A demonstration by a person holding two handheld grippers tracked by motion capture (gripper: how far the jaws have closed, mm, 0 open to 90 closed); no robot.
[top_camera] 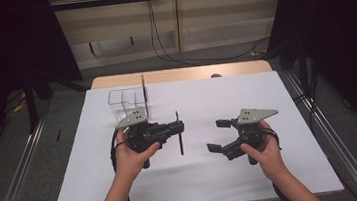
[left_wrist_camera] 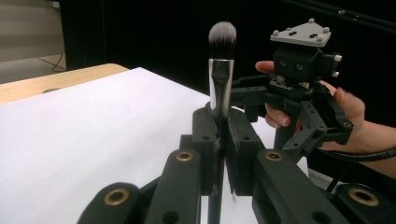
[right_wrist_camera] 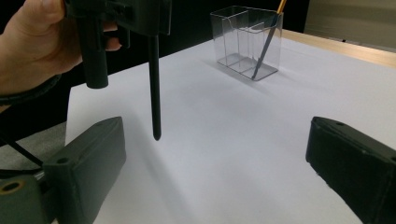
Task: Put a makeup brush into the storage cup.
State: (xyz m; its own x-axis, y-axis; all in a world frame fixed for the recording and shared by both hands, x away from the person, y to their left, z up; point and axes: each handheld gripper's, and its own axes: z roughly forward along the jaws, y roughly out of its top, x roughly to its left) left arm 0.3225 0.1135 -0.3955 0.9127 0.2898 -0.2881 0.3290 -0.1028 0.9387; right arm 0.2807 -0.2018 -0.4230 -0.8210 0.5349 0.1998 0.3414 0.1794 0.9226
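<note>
My left gripper (top_camera: 179, 126) is shut on a black-handled makeup brush (top_camera: 179, 133) and holds it upright above the white table sheet (top_camera: 200, 178). In the left gripper view the jaws (left_wrist_camera: 223, 135) clamp the brush (left_wrist_camera: 221, 70) just under its silver ferrule, with the grey-tipped bristles pointing up. The brush handle (right_wrist_camera: 154, 93) hangs free in the right gripper view, its tip off the table. Right of the brush, my right gripper (top_camera: 218, 135) is open, its jaws wide apart (right_wrist_camera: 215, 158) with nothing between them.
A clear plastic organizer (top_camera: 127, 103) with several compartments stands at the back left of the sheet. A thin stick-like tool (right_wrist_camera: 266, 44) leans inside the organizer (right_wrist_camera: 246, 42). A wooden table edge (top_camera: 179, 74) runs behind the sheet.
</note>
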